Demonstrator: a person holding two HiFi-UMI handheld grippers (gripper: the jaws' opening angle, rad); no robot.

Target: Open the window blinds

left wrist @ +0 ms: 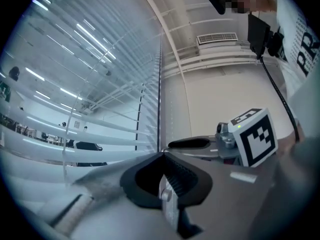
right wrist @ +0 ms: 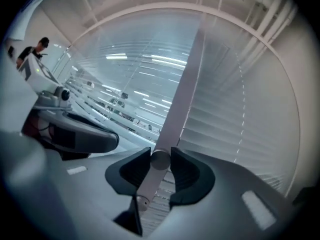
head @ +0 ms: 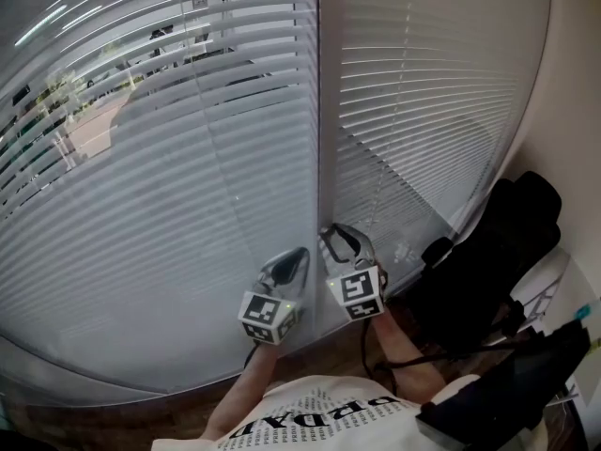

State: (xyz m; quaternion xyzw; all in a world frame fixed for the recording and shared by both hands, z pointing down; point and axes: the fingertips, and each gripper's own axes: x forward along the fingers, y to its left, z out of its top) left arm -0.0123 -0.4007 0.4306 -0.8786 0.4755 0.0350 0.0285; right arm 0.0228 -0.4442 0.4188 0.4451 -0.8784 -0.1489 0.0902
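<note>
Right gripper [right wrist: 160, 154] is clamping the tilt wand [right wrist: 183, 86], lower centre; left gripper [left wrist: 163, 156] is sitting clenched, empty. Should be twisting about the wand's axis, watching slats [head: 169, 224].

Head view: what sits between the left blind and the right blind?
A pale vertical frame post separates the left blind from the right blind, plain in the head view.

Brown floor [head: 103, 413], bottom of head view; black chair [head: 502, 252] stands on it, right side.
</note>
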